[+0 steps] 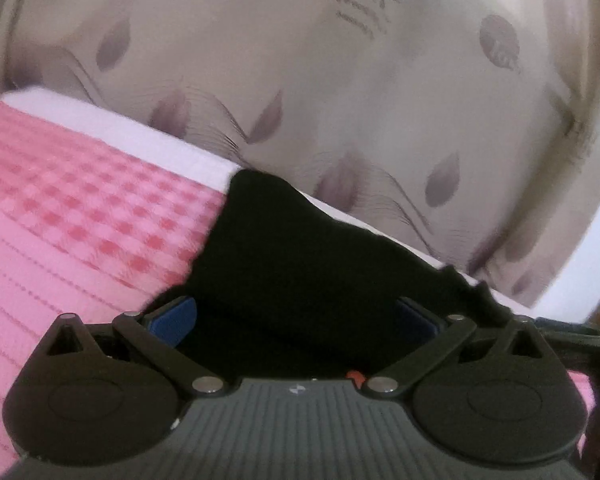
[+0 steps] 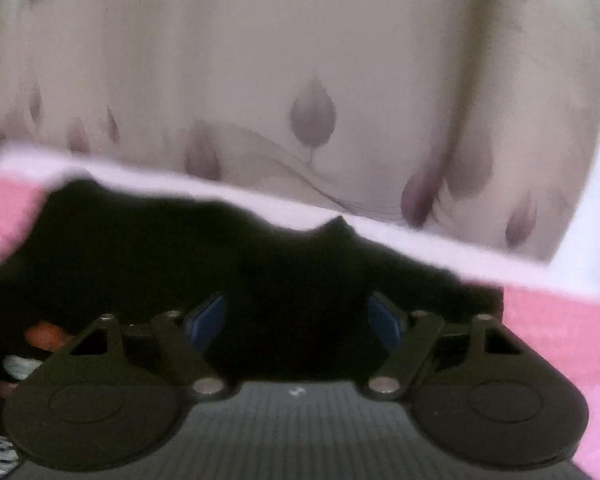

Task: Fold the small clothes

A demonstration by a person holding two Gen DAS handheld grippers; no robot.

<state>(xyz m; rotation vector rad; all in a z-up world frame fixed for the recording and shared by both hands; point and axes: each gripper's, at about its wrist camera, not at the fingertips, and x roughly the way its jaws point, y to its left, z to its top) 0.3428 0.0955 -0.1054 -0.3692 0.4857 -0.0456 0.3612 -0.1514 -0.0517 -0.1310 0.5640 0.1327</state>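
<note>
Left tongs (image 1: 296, 316) spread wide, blue pads either side of the small black cloth garment (image 1: 300, 264), nothing clamped. Right tongs (image 2: 296, 316) half parted, same dark fabric between, grip impossible to tell. Garment lying on pink checked bed cover (image 1: 80, 220), near white edge. Folding judged barely begun. Checks visible only from left; orange object (image 2: 46, 338) only from right.

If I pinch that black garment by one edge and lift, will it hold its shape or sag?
Probably sag: the black garment lies in soft, uneven humps along the bed's far edge, so it looks limp. It likely weighs little, being a small piece of cloth. On the pink checked cover it may drag and bunch rather than slide cleanly.
</note>
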